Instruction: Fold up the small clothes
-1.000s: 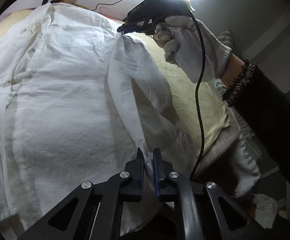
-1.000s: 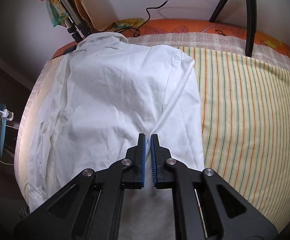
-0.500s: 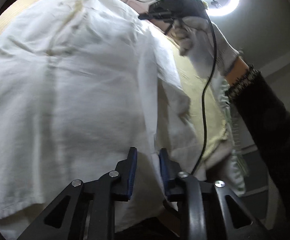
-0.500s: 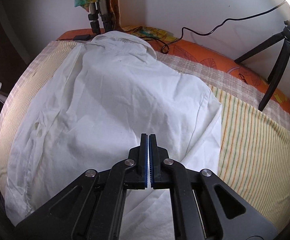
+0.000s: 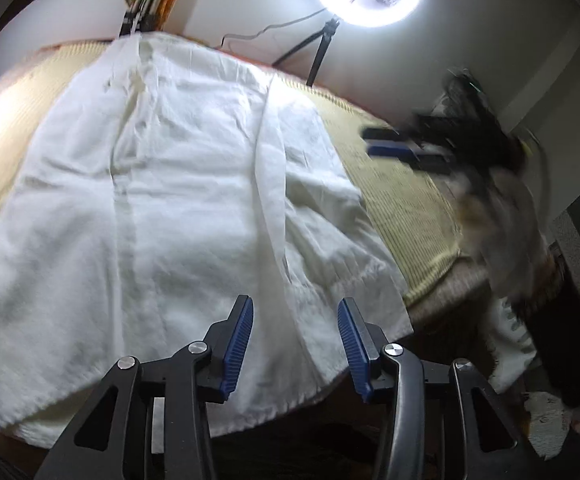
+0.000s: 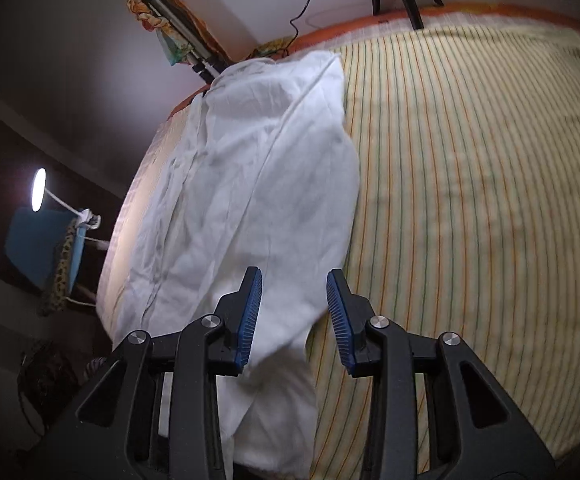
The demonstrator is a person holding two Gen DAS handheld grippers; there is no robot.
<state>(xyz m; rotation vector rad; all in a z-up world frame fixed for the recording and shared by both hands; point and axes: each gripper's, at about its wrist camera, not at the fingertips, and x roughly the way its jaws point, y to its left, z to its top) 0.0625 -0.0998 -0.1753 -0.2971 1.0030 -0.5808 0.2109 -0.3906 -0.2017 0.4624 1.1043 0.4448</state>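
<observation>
Now that both pairs of jaws have let go of the cloth they pinched a second ago, the white shirt (image 5: 161, 208) lies spread on the striped bed (image 6: 470, 200), its side panel turned inward along a long crease running away from the left gripper (image 5: 296, 344). That gripper's jaws are opening, with the crease ahead of and below the gap and nothing pressed between the pads. The right gripper (image 6: 294, 316) has swung off to the side; its jaws are opening too, with only the shirt's edge showing beneath the gap, ungripped. One lengthwise fold appears placed; the opposite side probably comes next.
</observation>
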